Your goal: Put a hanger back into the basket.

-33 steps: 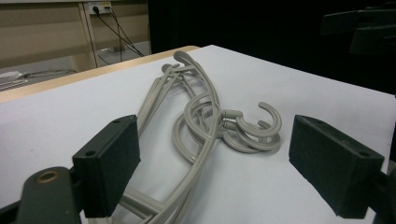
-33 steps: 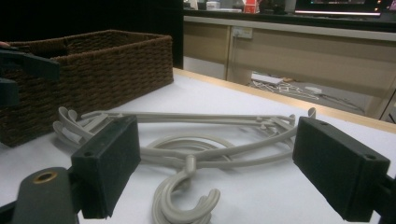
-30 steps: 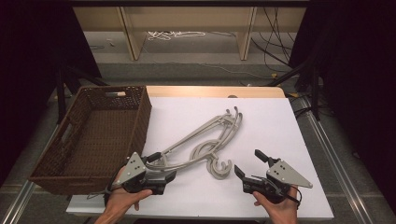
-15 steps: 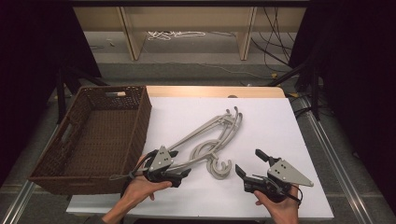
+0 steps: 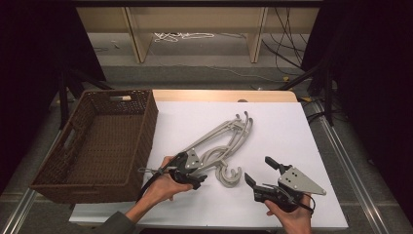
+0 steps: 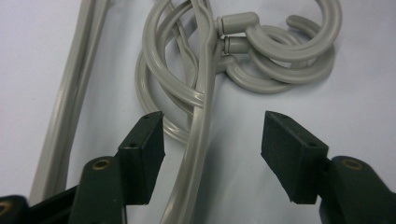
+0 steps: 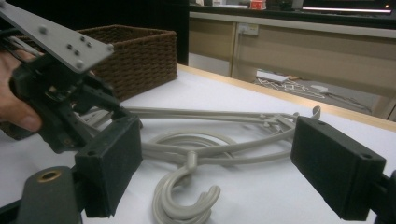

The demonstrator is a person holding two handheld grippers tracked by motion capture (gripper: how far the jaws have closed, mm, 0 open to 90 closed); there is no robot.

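A bundle of grey plastic hangers (image 5: 221,139) lies tangled on the white table (image 5: 282,126), its hooks (image 5: 229,175) toward me. My left gripper (image 5: 197,168) sits at the bundle's near end. In the left gripper view its jaws have just been closing, and the left gripper (image 6: 212,135) straddles one hanger arm (image 6: 198,140) with space on both sides, the pads not touching it. My right gripper (image 5: 260,170) rests open right of the hooks, with nothing between its jaws. In the right gripper view the right gripper (image 7: 217,149) frames the hooks (image 7: 187,196) farther off.
A brown wicker basket (image 5: 148,126) stands empty at the table's left edge, also seen in the right gripper view as the basket (image 7: 135,56) behind the left hand. Bare white table lies to the right of the hangers. Shelving and cables sit beyond the far edge.
My left gripper has moved right from beside the basket to the hangers, and its jaws have narrowed around a hanger arm. The right gripper has stayed put.
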